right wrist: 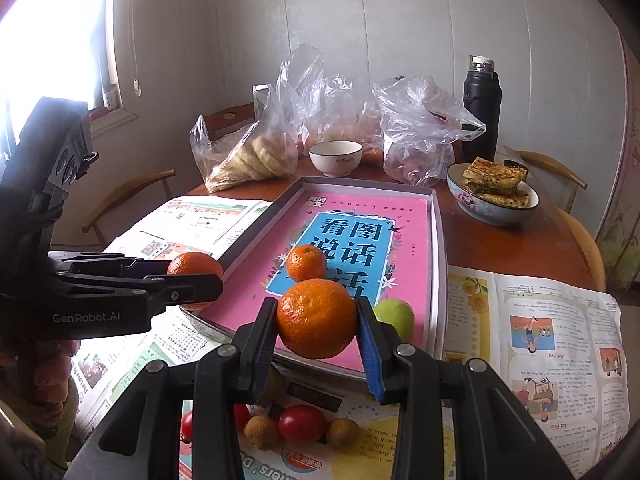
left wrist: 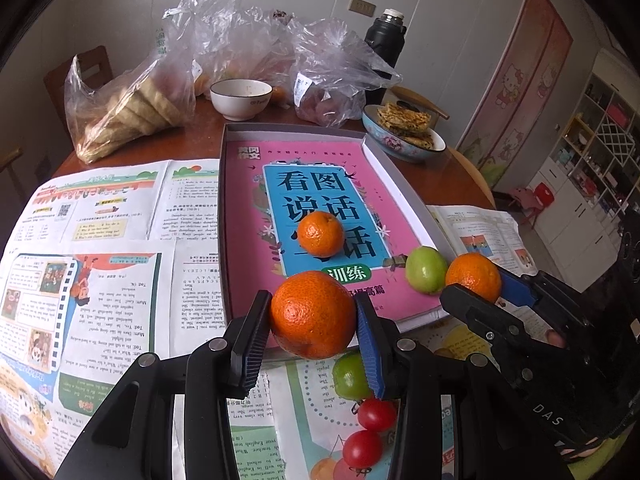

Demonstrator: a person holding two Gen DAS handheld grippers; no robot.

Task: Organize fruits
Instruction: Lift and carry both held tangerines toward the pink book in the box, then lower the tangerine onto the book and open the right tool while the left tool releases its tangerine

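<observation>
A shallow grey box (left wrist: 394, 178) (right wrist: 438, 240) holds a pink book with an orange (left wrist: 320, 233) (right wrist: 306, 263) and a green fruit (left wrist: 425, 269) (right wrist: 396, 316) on it. My left gripper (left wrist: 314, 320) is shut on a second orange (left wrist: 313, 314) above the box's near edge; it also shows in the right wrist view (right wrist: 195, 268). My right gripper (right wrist: 318, 324) is shut on a third orange (right wrist: 317, 318) (left wrist: 473, 274) over the box's near right corner. On the newspaper in front lie a green fruit (left wrist: 350, 376), cherry tomatoes (left wrist: 376, 414) (right wrist: 302, 423) and brown longans (right wrist: 261, 432).
Behind the box stand a white bowl (left wrist: 241, 98), plastic bags of food (left wrist: 128, 108), a black thermos (left wrist: 384, 40) and a blue bowl of pancakes (left wrist: 404, 132). Newspapers (left wrist: 100, 240) cover the round wooden table. Wooden chairs (right wrist: 128, 196) stand around it.
</observation>
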